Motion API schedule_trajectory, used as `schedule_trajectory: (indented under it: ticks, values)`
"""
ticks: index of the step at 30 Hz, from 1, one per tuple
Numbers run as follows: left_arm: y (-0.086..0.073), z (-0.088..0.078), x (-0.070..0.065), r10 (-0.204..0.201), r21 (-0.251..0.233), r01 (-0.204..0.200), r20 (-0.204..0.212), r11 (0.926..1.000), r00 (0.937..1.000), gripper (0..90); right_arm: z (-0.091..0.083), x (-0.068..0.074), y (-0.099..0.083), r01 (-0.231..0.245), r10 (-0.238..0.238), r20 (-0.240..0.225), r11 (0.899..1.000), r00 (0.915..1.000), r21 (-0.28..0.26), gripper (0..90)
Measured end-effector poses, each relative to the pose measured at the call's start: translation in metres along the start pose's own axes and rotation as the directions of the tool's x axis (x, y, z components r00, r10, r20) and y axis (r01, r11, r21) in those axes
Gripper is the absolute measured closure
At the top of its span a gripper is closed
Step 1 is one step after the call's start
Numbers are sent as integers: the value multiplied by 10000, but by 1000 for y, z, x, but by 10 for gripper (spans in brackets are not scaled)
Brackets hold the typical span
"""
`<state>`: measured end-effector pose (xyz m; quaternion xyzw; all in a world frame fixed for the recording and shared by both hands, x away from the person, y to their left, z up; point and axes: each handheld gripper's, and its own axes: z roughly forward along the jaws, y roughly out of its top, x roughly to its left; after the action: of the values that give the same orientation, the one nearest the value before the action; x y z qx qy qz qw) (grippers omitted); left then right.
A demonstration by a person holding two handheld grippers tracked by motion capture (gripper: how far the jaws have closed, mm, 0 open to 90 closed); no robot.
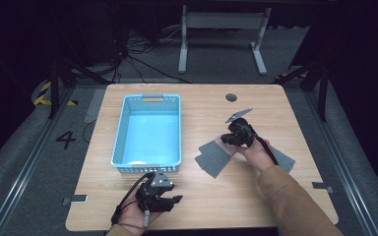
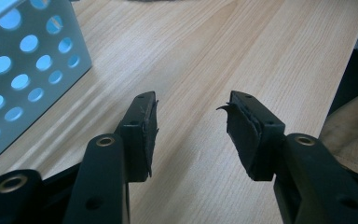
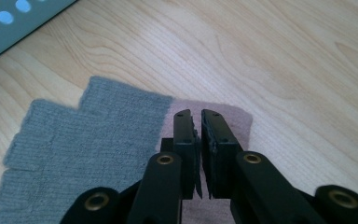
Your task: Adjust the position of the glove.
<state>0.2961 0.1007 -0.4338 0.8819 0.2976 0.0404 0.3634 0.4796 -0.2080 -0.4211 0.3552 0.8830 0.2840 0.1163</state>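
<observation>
- Nearest the camera in the right gripper view, the right gripper [image 3: 199,140] was seen with its two black fingers [image 3: 185,140] brought almost together, a thin slit left between them and nothing pinched, poised just above a pinkish cloth [image 3: 233,121].
- That pinkish cloth was laid flat on the wooden bench [image 3: 270,56], its edge tucked under a grey knitted cloth [image 3: 88,140] with a stepped outline and fine ribbing.
- Two grey cloth pieces were counted in the high view: one [image 1: 212,157] left of the right hand [image 1: 256,152], another [image 1: 283,160] partly covered by that hand's sleeve.
- One blue perforated basket [image 1: 147,129] was set well apart on the bench's left half; a pale object inside it could not be made out.
- The left gripper [image 2: 191,133] was held with fingers parted over bare wood, grasping nothing.
</observation>
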Motion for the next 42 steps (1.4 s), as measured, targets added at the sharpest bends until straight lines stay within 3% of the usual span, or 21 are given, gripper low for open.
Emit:
schedule_trajectory:
  ticks: [11,13,21,27,39,42]
  values:
    - [1,2,-1,97,15,-97,-19,10000,10000,530,-1,3,3,420,-419,27,9991,9991,-91,844]
    - [1,2,-1,83,-13,-83,-5,10000,10000,530,3,1,1,121,-122,46,9998,9999,186,847]
    - [0,1,-2,81,26,-81,2,10000,10000,528,7,0,-4,44,-45,23,9993,10000,378,851]
    - [0,2,-2,73,1,-73,33,10000,10000,527,2,3,-12,-345,345,-3,9982,9994,481,852]
    - [4,6,-4,216,125,-218,114,9997,9997,526,-14,20,-36,-823,833,-96,9935,9965,784,891]
    - [4,7,-4,250,150,-251,103,9996,9996,525,-19,29,-42,-751,763,-109,9935,9970,859,892]
